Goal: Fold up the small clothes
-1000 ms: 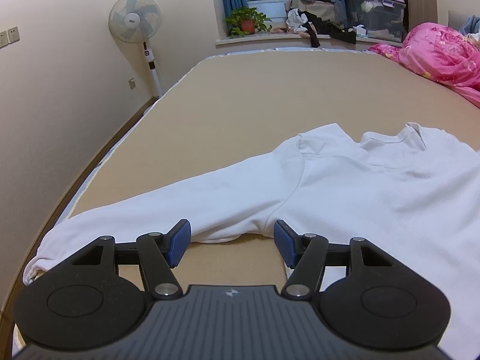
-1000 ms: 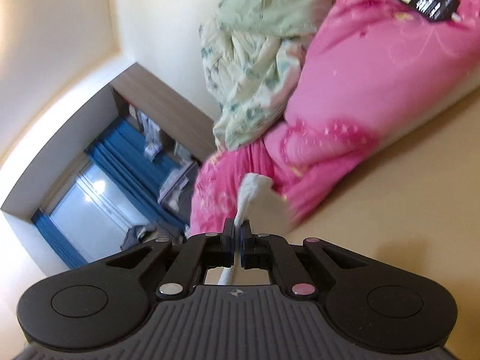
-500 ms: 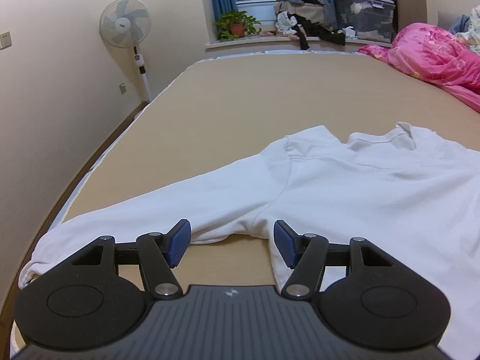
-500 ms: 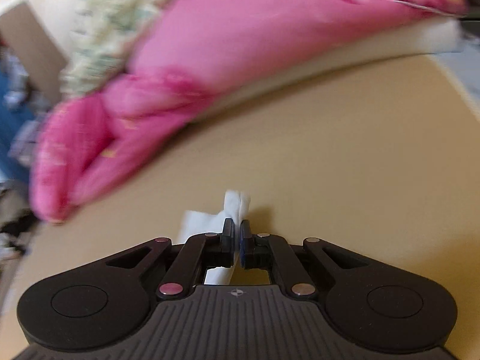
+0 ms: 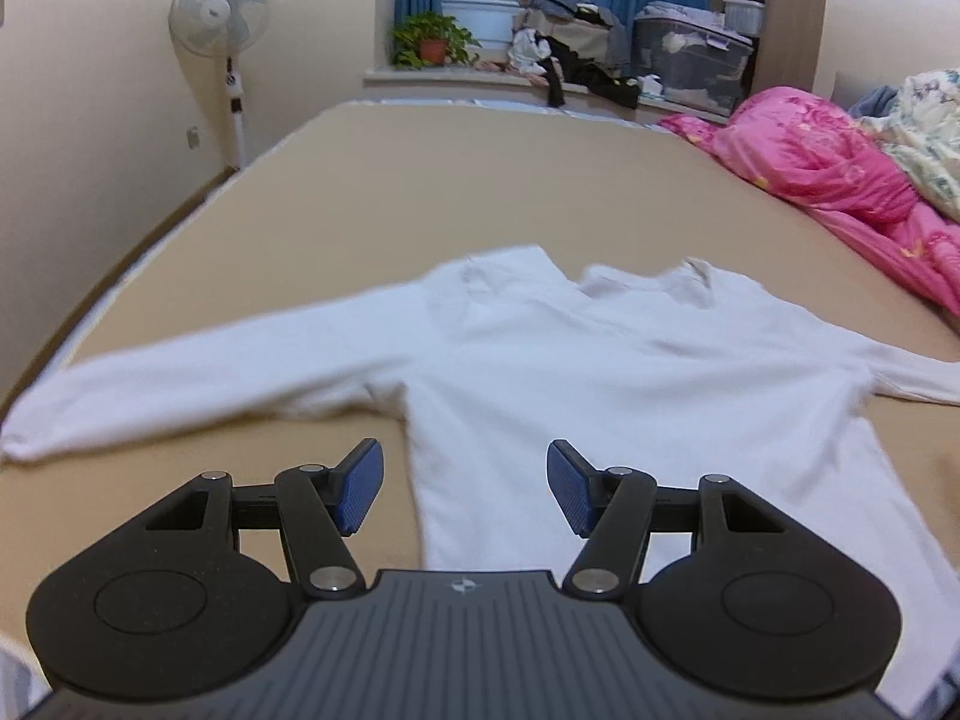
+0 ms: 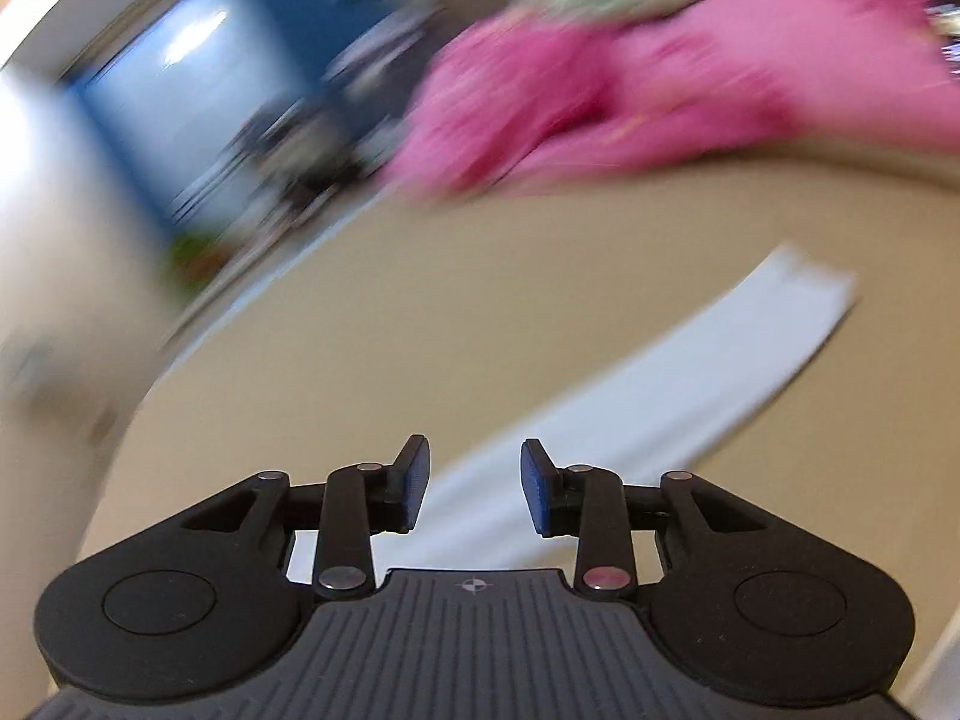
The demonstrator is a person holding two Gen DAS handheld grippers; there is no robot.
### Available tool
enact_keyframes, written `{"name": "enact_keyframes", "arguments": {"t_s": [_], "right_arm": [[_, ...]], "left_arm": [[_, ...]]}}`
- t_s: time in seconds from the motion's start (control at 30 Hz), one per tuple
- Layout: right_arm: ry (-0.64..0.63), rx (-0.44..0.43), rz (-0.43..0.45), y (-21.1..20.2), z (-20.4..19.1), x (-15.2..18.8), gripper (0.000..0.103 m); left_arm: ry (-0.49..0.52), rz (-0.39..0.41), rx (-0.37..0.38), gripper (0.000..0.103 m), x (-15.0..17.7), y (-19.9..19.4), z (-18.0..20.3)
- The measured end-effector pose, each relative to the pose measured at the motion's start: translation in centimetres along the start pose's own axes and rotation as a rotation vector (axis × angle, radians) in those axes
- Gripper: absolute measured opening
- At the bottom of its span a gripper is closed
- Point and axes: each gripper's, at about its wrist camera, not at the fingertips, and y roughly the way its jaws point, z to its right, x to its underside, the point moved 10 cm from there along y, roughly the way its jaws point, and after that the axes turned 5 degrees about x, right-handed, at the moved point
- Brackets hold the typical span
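Observation:
A white long-sleeved top (image 5: 576, 372) lies flat on the tan bed (image 5: 480, 180), neck away from me, both sleeves spread out. My left gripper (image 5: 465, 489) is open and empty, hovering over the top's lower left side below the armpit. In the right wrist view, the top's right sleeve (image 6: 660, 384) lies stretched out flat on the bed, cuff at the far right. My right gripper (image 6: 474, 489) is open and empty just above the sleeve's near part. That view is blurred by motion.
A pink quilt (image 5: 840, 180) and a floral blanket (image 5: 924, 120) are heaped along the bed's right side; the quilt also shows in the right wrist view (image 6: 660, 78). A standing fan (image 5: 219, 18), a potted plant (image 5: 432, 42) and piled clothes and boxes (image 5: 630, 54) stand past the bed.
My right gripper has opened and let go of the sleeve, which now lies flat. My left gripper has drawn back and shifted right, staying open.

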Motion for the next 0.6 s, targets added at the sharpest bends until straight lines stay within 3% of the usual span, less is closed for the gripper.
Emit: {"name": "enact_keyframes", "arguments": {"t_s": [0.13, 0.23, 0.33, 0.53, 0.57, 0.6], "right_arm": [[-0.056, -0.005, -0.175, -1.4, -1.0, 8.7, 0.035], [-0.134, 0.054, -0.282, -1.8, -0.7, 14.3, 0.035], [-0.256, 0.107, -0.315, -3.2, -1.0, 18.7, 0.036], [-0.415, 0.157, -0.314, -4.6, -2.0, 21.7, 0.036], [-0.421, 0.165, -0.314, -4.1, -2.0, 22.0, 0.034], [-0.421, 0.163, -0.321, -4.2, -2.1, 22.3, 0.023]], "left_arm": [[-0.011, -0.077, 0.008, 0.066, 3.6, -1.5, 0.6], [-0.001, -0.163, -0.039, 0.066, 6.8, -2.3, 0.2], [-0.048, -0.256, -0.079, 0.066, 9.8, -3.2, -0.9], [-0.176, -0.379, -0.14, 0.061, 13.4, -3.6, -3.3], [-0.2, -0.396, -0.131, 0.057, 13.7, -3.5, -3.5], [-0.216, -0.412, -0.123, 0.047, 14.0, -3.4, -3.5]]}}
